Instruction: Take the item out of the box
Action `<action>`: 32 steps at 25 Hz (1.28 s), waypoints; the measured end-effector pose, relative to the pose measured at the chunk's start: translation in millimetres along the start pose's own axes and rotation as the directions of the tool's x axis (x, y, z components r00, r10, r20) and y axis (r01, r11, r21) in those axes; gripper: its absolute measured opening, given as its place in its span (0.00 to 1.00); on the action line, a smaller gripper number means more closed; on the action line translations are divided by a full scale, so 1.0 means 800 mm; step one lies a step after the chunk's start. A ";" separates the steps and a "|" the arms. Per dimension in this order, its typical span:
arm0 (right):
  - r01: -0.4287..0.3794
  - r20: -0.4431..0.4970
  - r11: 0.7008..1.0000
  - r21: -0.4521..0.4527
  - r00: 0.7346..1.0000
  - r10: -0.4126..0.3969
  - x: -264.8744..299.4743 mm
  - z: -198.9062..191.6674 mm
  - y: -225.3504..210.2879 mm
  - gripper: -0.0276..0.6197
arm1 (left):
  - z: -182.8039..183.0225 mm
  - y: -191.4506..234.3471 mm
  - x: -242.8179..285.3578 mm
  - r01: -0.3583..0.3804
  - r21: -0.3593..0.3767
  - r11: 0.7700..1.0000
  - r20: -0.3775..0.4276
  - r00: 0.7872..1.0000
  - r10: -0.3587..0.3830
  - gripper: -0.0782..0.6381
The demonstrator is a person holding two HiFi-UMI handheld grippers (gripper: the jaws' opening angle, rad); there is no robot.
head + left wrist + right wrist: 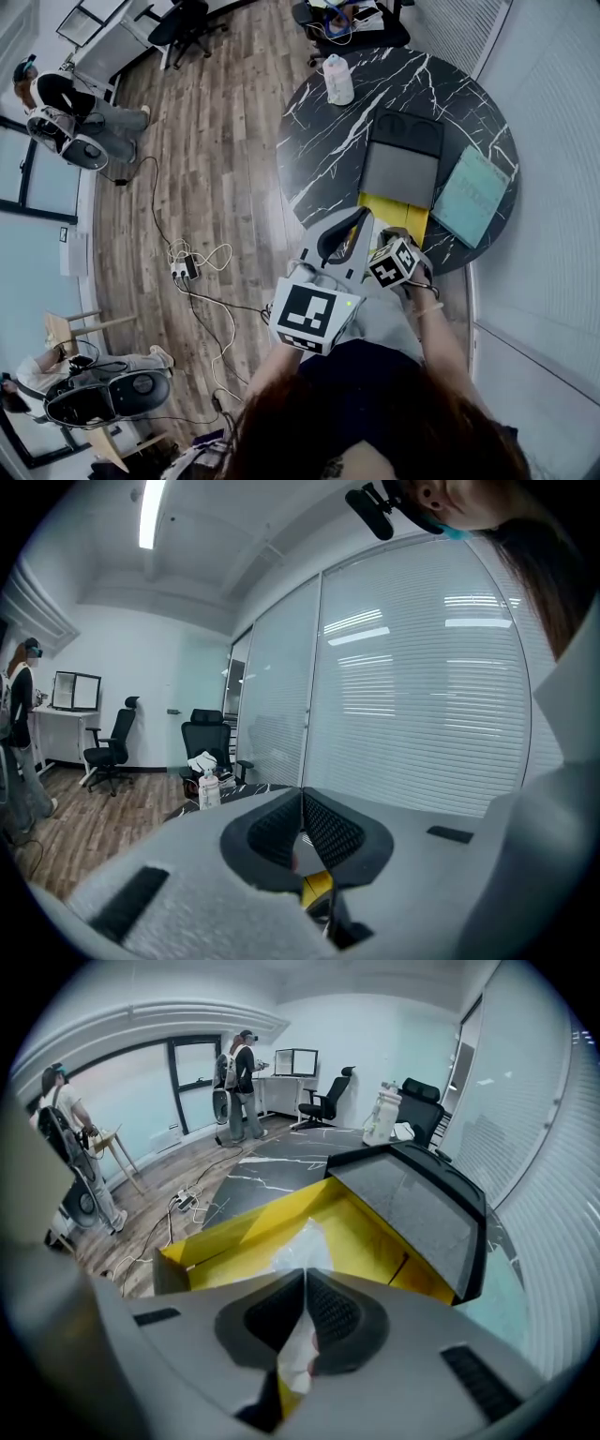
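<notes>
While my right gripper [305, 1277] points down into the open box [236, 1226], its jaws are pressed onto a fold of clear plastic wrap [302, 1241]. That wrap belongs to the item, which lies inside against the yellow lining. I cannot tell whether any of it has lifted off the bottom. The box's grey lid [401, 169] is thrown back, away from me, and lies on the black marbled table [328, 159]. On my head camera the box sits at the table's near edge. A teal notebook [473, 195] lies just beside it on the right, and a white bottle [337, 80] stands well apart at the far left rim. My left gripper [302, 797] is tilted up toward a wall of blinds [422, 696]. Its jaws are closed tip to tip, and I can make out nothing caught between them. Two people stand off on the wooden floor [216, 141].
</notes>
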State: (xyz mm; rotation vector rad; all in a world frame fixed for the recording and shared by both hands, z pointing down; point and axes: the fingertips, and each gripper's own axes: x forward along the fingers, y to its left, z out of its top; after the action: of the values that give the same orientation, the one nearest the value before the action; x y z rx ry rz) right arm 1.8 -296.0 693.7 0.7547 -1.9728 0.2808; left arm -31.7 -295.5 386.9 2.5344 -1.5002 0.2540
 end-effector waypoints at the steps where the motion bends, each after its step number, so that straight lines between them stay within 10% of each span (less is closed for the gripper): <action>1: 0.005 0.004 1.000 0.007 1.000 -0.005 -0.003 0.000 -0.001 0.09 | 0.001 -0.002 -0.002 0.002 0.002 1.000 0.003 1.000 -0.002 0.15; 32: 0.203 0.125 0.975 0.085 0.969 -0.213 -0.116 0.011 0.020 0.09 | 0.025 -0.030 -0.103 0.069 0.020 0.997 0.121 0.990 -0.071 0.15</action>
State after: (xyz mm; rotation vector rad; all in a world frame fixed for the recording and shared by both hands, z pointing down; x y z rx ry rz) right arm 17.4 -251.7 611.7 1.0431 -1.9965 0.1794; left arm -48.4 -219.0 346.2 2.6527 -1.4515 0.1039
